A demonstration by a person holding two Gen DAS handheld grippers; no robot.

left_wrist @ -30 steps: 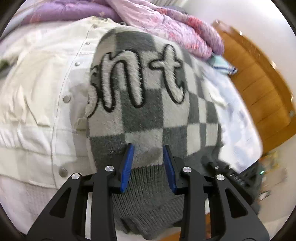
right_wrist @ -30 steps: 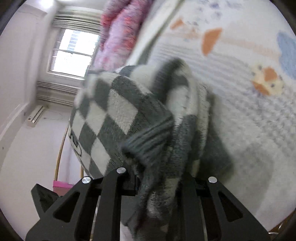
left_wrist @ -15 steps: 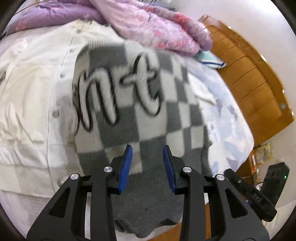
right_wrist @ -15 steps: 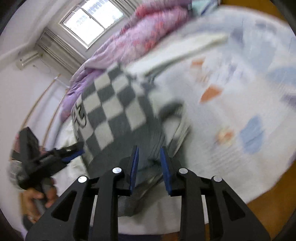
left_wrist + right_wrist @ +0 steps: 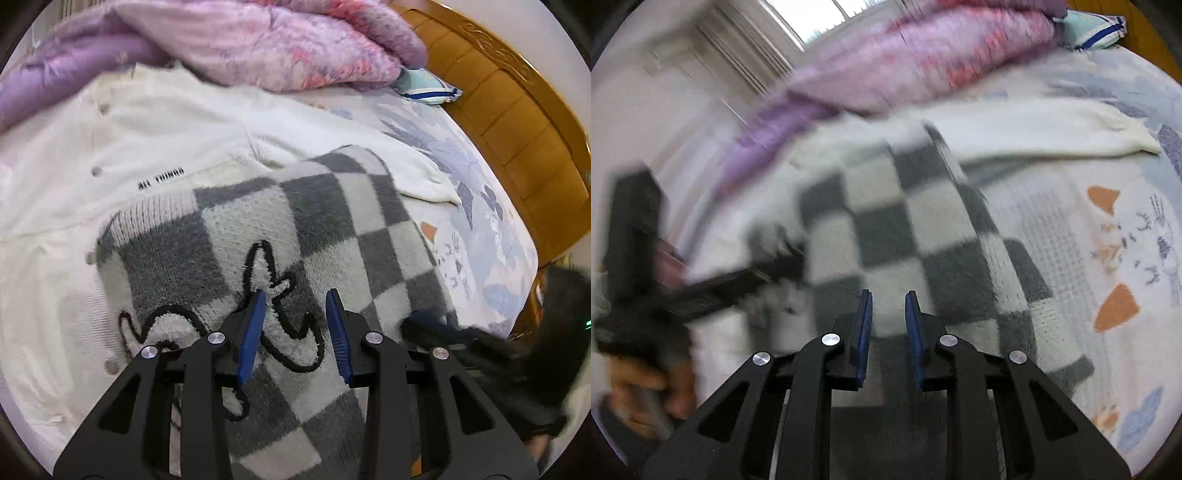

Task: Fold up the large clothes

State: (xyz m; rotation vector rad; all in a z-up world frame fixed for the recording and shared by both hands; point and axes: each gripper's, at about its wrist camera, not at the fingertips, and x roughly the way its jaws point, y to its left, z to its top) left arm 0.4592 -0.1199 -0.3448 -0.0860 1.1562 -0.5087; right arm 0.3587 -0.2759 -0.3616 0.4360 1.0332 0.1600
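Observation:
A grey and white checkered fuzzy sweater (image 5: pixel 332 236) with black-outlined white letters lies folded over on the bed; it also shows in the right wrist view (image 5: pixel 905 229). My left gripper (image 5: pixel 295 325) is open and empty just above the lettered part. My right gripper (image 5: pixel 888 325) is open and empty over the sweater's near edge. The right gripper shows blurred at the lower right of the left wrist view (image 5: pixel 480 350), and the left gripper shows blurred at the left of the right wrist view (image 5: pixel 683 291).
A cream button-up garment (image 5: pixel 129 155) lies spread under the sweater. A pink and purple quilt (image 5: pixel 258 40) is piled at the back. A wooden bed frame (image 5: pixel 517 122) runs along the right, and a patterned sheet (image 5: pixel 1108 258) covers the bed.
The right gripper has let go of the sweater and opened. The sweater has been folded over, so the letters now lie near my left gripper. Both grippers have pulled back above it.

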